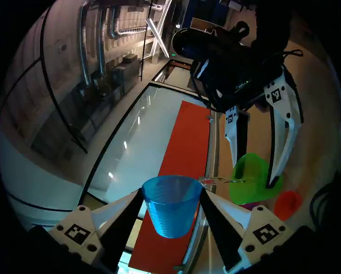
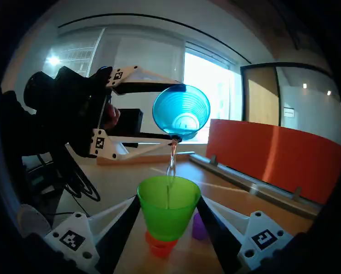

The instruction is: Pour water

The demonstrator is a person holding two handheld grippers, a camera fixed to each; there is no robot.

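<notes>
Closest in the right gripper view is the green cup (image 2: 168, 210). It stands upright with its mouth up. The right gripper (image 2: 168, 197) holds it, with its jaws pressing on the cup's two sides. Just under the green cup is an orange cup (image 2: 159, 244), and I cannot tell if they touch. A small purple cup (image 2: 199, 227) is just beside it on the worktop (image 2: 120, 182).

A thin line of water (image 2: 172, 160) falls into the green cup. It comes from the blue cup (image 2: 181, 112), which is higher up and a bit farther back. The blue cup is tipped on its side, so its mouth faces the camera. The left gripper (image 2: 179, 111) holds it, with one jaw on top and one below, both pressing on it. A hand (image 2: 110, 114) holds that gripper. Black cables (image 2: 79, 182) lie on the worktop below the hand. Farther back stands a long orange wall (image 2: 280, 155), and a bright window (image 2: 211, 86) is behind it all.

In the left gripper view the blue cup is closest, squeezed between the jaws. The water runs from its rim across to the green cup, which is near.
</notes>
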